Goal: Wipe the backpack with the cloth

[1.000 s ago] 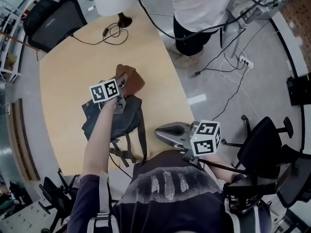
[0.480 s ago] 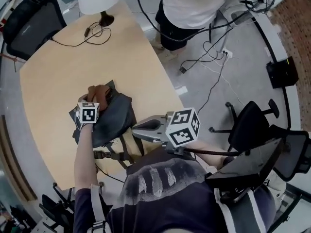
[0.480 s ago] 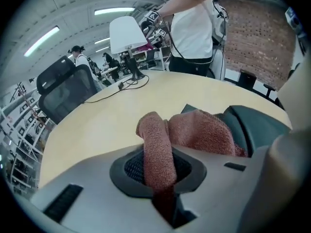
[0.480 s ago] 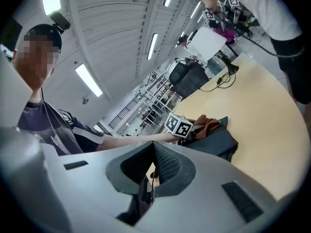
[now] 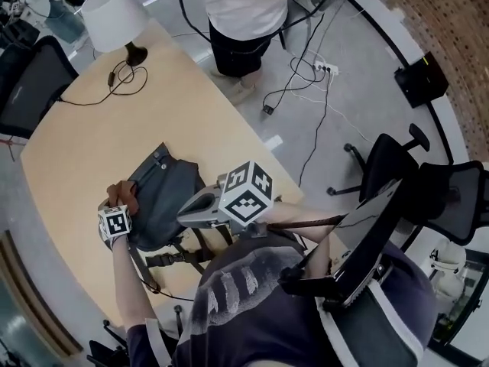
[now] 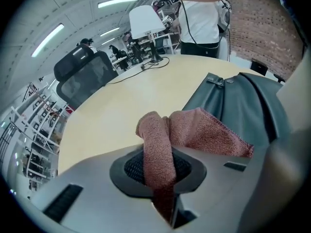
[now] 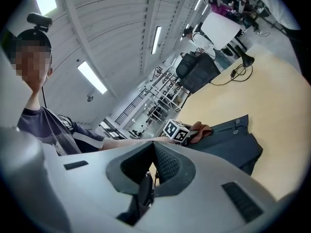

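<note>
A dark grey backpack (image 5: 166,193) lies flat on the wooden table (image 5: 69,147), its straps trailing toward me. My left gripper (image 5: 121,205) is at the backpack's left edge, shut on a brown cloth (image 5: 122,195). In the left gripper view the cloth (image 6: 194,132) is pinched between the jaws and drapes onto the backpack (image 6: 243,98). My right gripper (image 5: 186,214) hovers over the backpack's near right side, shut with nothing in it. In the right gripper view the backpack (image 7: 228,140) and the cloth (image 7: 201,129) lie beyond the shut right gripper (image 7: 151,165).
A white lamp (image 5: 113,15) with its cord stands at the table's far end. A person in a white shirt (image 5: 244,6) stands beyond the table. Office chairs (image 5: 397,167) are on my right, a black one (image 5: 30,82) at far left. Cables cross the floor (image 5: 313,75).
My left gripper has dragged the cloth from the backpack's far end down along its left side. My right gripper has moved closer over the backpack. My head has turned.
</note>
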Demonstrator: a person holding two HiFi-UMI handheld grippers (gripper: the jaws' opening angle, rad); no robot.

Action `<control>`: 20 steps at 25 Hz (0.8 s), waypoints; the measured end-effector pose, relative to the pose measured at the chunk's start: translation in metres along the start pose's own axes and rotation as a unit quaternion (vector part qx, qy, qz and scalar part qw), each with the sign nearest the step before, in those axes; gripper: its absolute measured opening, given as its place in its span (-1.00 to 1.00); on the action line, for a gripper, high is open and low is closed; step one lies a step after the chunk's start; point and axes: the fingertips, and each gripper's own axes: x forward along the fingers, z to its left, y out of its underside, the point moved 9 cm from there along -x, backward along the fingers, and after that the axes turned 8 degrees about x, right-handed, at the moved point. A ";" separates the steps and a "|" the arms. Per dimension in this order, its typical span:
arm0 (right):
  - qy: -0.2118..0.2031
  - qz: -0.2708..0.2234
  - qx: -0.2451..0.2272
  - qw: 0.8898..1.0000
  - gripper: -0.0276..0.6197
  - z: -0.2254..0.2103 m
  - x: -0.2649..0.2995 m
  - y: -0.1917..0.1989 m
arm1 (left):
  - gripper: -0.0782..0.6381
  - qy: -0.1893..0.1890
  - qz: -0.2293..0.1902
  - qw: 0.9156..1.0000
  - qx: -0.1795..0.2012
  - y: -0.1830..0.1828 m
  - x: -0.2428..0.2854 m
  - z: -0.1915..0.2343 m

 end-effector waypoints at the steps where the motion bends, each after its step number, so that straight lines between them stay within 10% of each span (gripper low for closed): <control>1: -0.001 0.000 -0.001 1.000 -0.91 0.001 0.002 0.000 | -0.62 -0.002 0.002 1.000 -0.003 0.007 -0.002 0.004; 13: -0.017 0.000 0.005 1.000 -0.91 0.000 -0.015 0.011 | -0.62 -0.066 0.101 0.989 -0.084 0.079 -0.032 0.004; 20: -0.028 0.028 0.007 0.999 -0.91 0.005 0.012 0.019 | -0.62 -0.037 0.068 0.993 -0.084 0.045 -0.043 -0.020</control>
